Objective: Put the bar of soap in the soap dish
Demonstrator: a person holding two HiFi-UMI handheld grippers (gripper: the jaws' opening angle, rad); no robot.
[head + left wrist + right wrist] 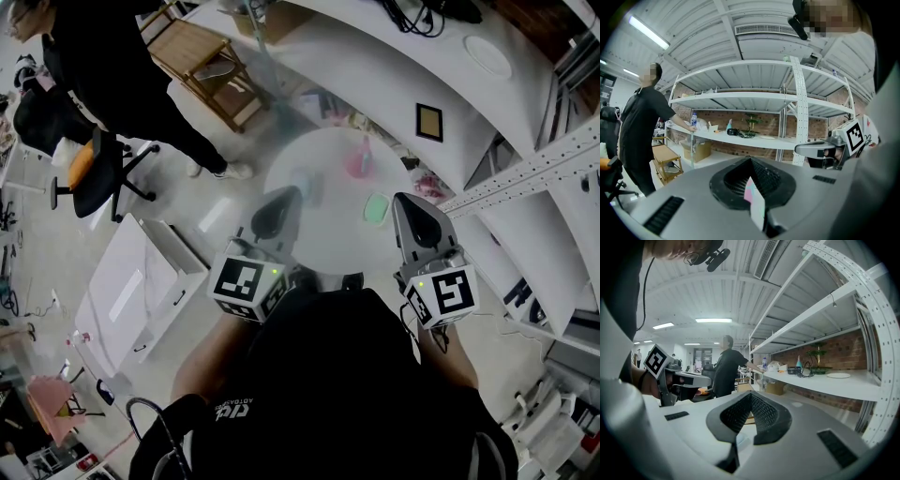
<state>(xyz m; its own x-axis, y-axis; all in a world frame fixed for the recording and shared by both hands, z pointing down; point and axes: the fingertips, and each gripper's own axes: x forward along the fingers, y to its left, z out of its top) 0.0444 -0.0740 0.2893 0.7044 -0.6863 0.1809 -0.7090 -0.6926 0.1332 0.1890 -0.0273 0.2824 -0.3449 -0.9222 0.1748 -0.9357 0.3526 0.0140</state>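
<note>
In the head view a round white table [323, 234] lies just ahead of both grippers. On it a pale green bar, seemingly the soap [377, 208], lies at the right. A pink object that may be the soap dish [360, 164] sits farther back. My left gripper [284, 197] is held level over the table's near left part, jaws together and nothing held. My right gripper [406, 201] hangs just right of the green bar, also shut and empty. In the gripper views both the left gripper [751, 161] and the right gripper [749, 397] point level across the room.
A blurred pale blue thing [306, 185] is on the table's left part. White shelving [525, 178] runs along the right and back. A person in black [112, 66] stands at the upper left by an office chair [94, 173] and a wooden trolley [206, 66]. A white cabinet [131, 291] stands left.
</note>
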